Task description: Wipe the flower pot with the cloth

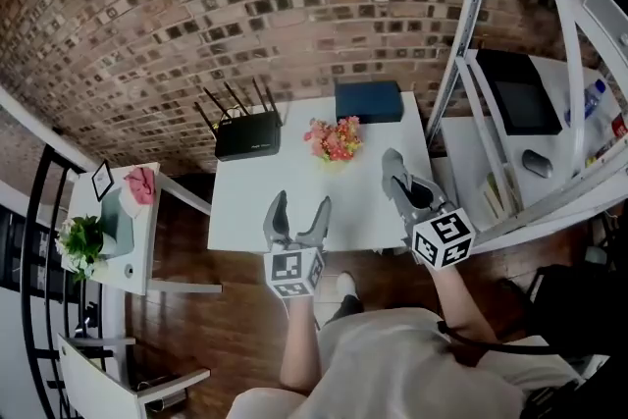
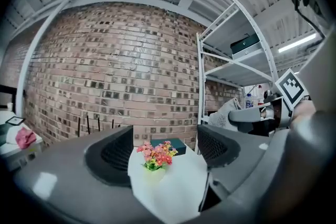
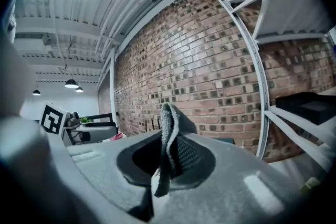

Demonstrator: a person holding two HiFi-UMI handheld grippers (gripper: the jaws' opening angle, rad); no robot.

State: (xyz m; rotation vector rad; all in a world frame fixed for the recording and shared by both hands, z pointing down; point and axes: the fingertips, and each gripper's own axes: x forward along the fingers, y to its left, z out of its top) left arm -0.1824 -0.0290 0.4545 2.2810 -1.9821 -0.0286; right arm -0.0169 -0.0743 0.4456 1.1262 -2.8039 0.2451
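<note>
A: Quick pass. What is the right hand-held gripper (image 1: 394,164) doing?
B: It is pinching the cloth (image 3: 169,131), which is grey and knit-looking. In the right gripper view the jaws are pressing together on it. A fold is sticking up above them and a tail is hanging down below.
A: And the left one?
B: The left hand-held gripper (image 1: 300,203) is standing spread with nothing in it. In its own view the flower pot (image 2: 154,165) is showing through the gap between the jaws, but far off and not touching.
A: Where is the pot sitting?
B: It is sitting upright on the white tabletop (image 1: 245,201), toward the far side, with pink, red and yellow flowers sticking out of it. It is just right of the black router (image 1: 247,134) and in front of the dark box (image 1: 369,100). The box is lying at the far edge by the brick wall (image 1: 196,5).
A: Where are the grippers relative to it?
B: Both are hanging on the near side, well apart from the pot, and both are pointing toward the wall. The left one is hovering over the near edge of the tabletop, about mid-width. The right one is hovering over the right-hand edge, beside the white shelf rack (image 1: 471,64).
A: Is the cloth touching the pot?
B: No, it is hanging in the right jaws only, clear of the pot.
A: Anything else?
B: A small side table (image 1: 137,255) at the far left is carrying a green plant (image 1: 82,242) and something pink (image 1: 142,183).
</note>
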